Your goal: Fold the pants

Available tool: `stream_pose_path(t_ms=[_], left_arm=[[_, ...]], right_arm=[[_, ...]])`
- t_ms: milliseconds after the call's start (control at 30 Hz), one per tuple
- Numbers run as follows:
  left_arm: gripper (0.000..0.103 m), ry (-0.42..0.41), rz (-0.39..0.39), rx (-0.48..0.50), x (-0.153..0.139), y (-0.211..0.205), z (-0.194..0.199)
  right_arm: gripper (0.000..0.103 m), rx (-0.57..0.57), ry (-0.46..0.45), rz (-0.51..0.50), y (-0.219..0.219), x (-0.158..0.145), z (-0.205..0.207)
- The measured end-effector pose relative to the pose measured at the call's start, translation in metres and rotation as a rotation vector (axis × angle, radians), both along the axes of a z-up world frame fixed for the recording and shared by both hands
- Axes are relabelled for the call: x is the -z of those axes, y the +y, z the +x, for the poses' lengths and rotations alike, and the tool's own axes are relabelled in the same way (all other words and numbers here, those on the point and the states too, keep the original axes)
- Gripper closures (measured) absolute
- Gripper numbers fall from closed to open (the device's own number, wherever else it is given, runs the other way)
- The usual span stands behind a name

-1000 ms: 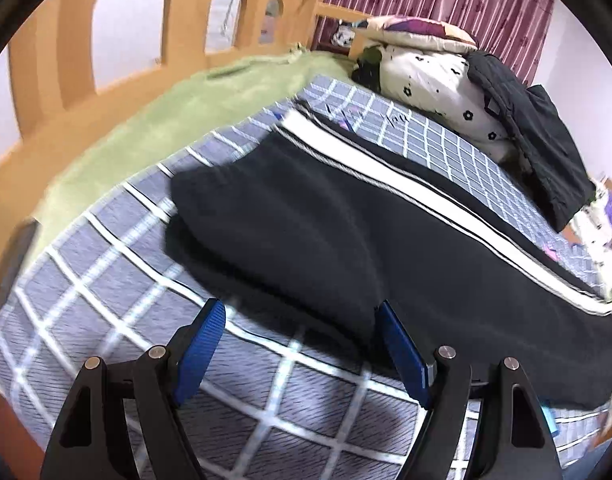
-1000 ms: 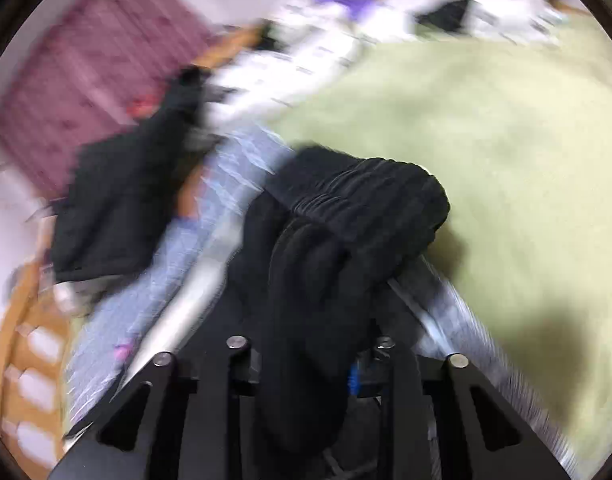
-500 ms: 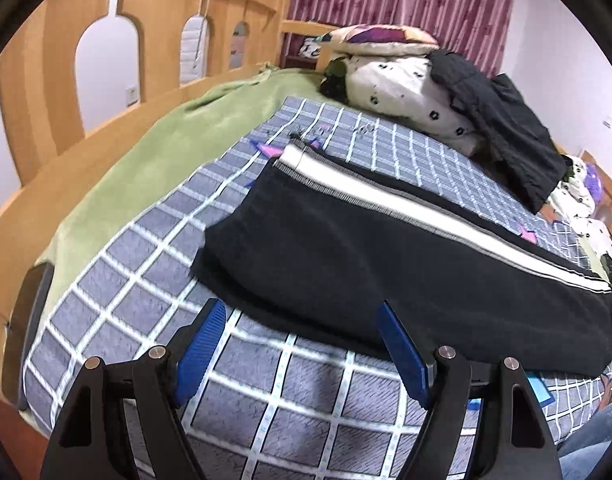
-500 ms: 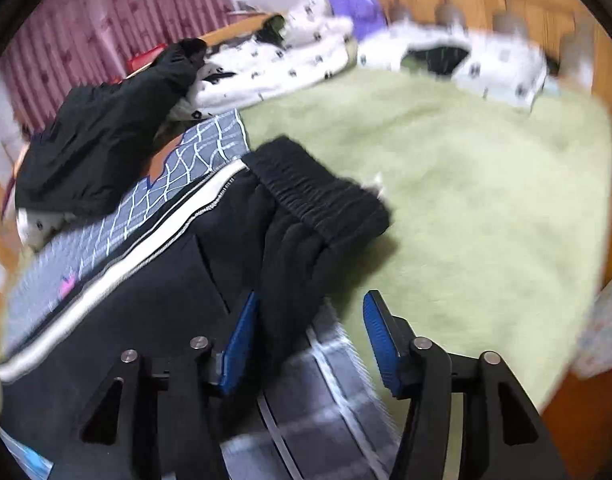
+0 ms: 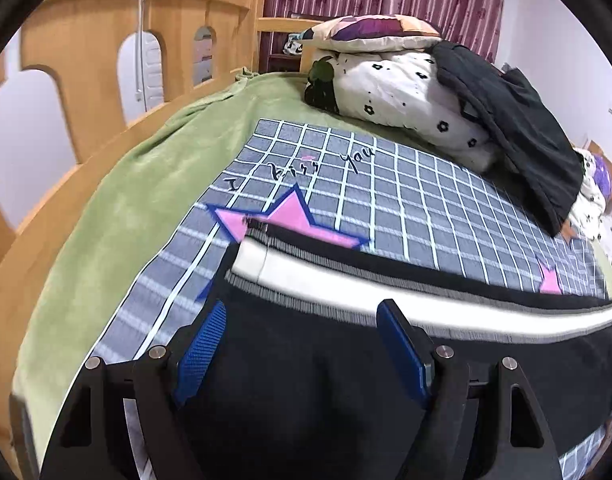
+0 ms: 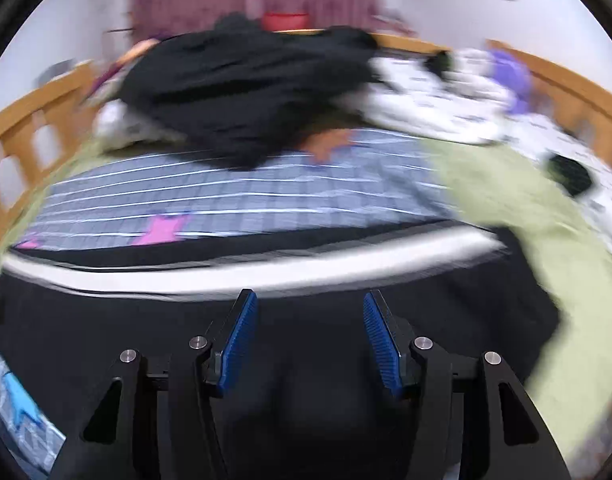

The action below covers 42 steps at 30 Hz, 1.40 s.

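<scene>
Black pants [image 5: 306, 360] with a white side stripe [image 5: 386, 292] lie flat, folded lengthwise, on the grey checked blanket [image 5: 386, 184]. My left gripper [image 5: 301, 344] is open and empty, low over the pants near their left end. My right gripper [image 6: 310, 332] is open and empty, low over the pants [image 6: 145, 320] near their other end; this view is blurred by motion. The white stripe [image 6: 265, 272] runs across just beyond its fingers.
A green blanket [image 5: 117, 220] lies under the checked one. A wooden bed rail [image 5: 65, 72] runs along the left. A floral quilt and pillows [image 5: 394, 80] with a dark jacket [image 5: 518, 120] are piled at the back. Curtains hang behind.
My right gripper has let go of the pants' waistband, opened, and swung left over the flat pants. My left gripper has moved forward over the pants' left end.
</scene>
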<state>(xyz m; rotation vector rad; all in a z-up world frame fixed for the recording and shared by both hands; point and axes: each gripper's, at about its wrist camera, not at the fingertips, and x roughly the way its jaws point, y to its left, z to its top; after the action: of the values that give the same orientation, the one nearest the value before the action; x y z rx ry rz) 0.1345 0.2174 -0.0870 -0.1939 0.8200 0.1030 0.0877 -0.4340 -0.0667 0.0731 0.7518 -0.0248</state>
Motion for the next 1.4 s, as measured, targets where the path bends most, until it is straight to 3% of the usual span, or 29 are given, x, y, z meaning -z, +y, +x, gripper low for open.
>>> stream_pose_path(t_ms=[67, 200, 333, 433, 500, 533, 567, 600, 700, 800, 867, 933, 1000, 1033, 1067, 1100, 1200, 1300, 1400], left_arm=[[0.027, 0.018, -0.015, -0.011, 0.005, 0.007, 0.018], [0.027, 0.055, -0.006, -0.035, 0.021, 0.020, 0.054], [0.030, 0.070, 0.033, -0.051, 0.035, 0.030, 0.073], [0.040, 0.087, 0.012, -0.064, 0.042, 0.038, 0.082], [0.051, 0.097, -0.033, -0.060, 0.046, 0.042, 0.085], [0.055, 0.095, -0.035, -0.061, 0.047, 0.042, 0.085], [0.070, 0.086, -0.032, -0.056, 0.047, 0.041, 0.083], [0.077, 0.079, -0.038, -0.034, 0.046, 0.040, 0.082], [0.082, 0.014, -0.010, -0.021, 0.036, 0.032, 0.068], [0.082, -0.039, -0.006, -0.032, 0.024, 0.033, 0.059], [0.082, -0.015, -0.015, -0.059, 0.031, 0.036, 0.064], [0.081, 0.077, -0.004, -0.079, 0.052, 0.037, 0.078], [0.076, 0.089, 0.029, -0.090, 0.060, 0.033, 0.082], [0.075, 0.087, 0.046, -0.091, 0.057, 0.030, 0.082], [0.068, 0.092, 0.047, -0.092, 0.054, 0.029, 0.081], [0.057, 0.098, 0.041, -0.096, 0.051, 0.029, 0.079], [0.044, 0.062, 0.039, -0.098, 0.037, 0.026, 0.065], [0.034, 0.015, 0.100, -0.055, 0.032, 0.014, 0.057], [0.034, 0.060, 0.145, -0.040, 0.047, 0.005, 0.068]], right_arm=[[0.049, -0.091, 0.004, 0.038, 0.023, 0.005, 0.028], [0.047, -0.198, 0.016, 0.016, 0.061, 0.018, 0.080], [0.043, -0.302, 0.070, -0.085, 0.090, 0.037, 0.121], [0.043, -0.398, 0.125, -0.177, 0.108, 0.056, 0.142], [0.045, -0.457, 0.211, -0.165, 0.112, 0.072, 0.153], [0.056, -0.468, 0.214, -0.175, 0.113, 0.077, 0.153], [0.070, -0.483, 0.204, -0.182, 0.116, 0.077, 0.153], [0.099, -0.498, 0.198, -0.187, 0.118, 0.076, 0.151], [0.099, -0.495, 0.130, -0.239, 0.123, 0.065, 0.137], [0.100, -0.467, 0.004, -0.159, 0.114, 0.040, 0.124], [0.100, -0.466, -0.021, -0.111, 0.110, 0.037, 0.128], [0.100, -0.445, 0.047, -0.084, 0.111, 0.058, 0.146], [0.099, -0.432, 0.098, -0.112, 0.117, 0.081, 0.156], [0.096, -0.416, 0.092, -0.115, 0.118, 0.086, 0.156], [0.094, -0.401, 0.076, -0.099, 0.116, 0.081, 0.154], [0.088, -0.385, 0.072, -0.071, 0.111, 0.075, 0.153], [0.068, -0.285, 0.026, 0.010, 0.074, 0.046, 0.134], [0.055, -0.166, -0.039, -0.042, 0.039, 0.033, 0.116], [0.056, -0.067, 0.065, -0.089, 0.006, 0.061, 0.127]])
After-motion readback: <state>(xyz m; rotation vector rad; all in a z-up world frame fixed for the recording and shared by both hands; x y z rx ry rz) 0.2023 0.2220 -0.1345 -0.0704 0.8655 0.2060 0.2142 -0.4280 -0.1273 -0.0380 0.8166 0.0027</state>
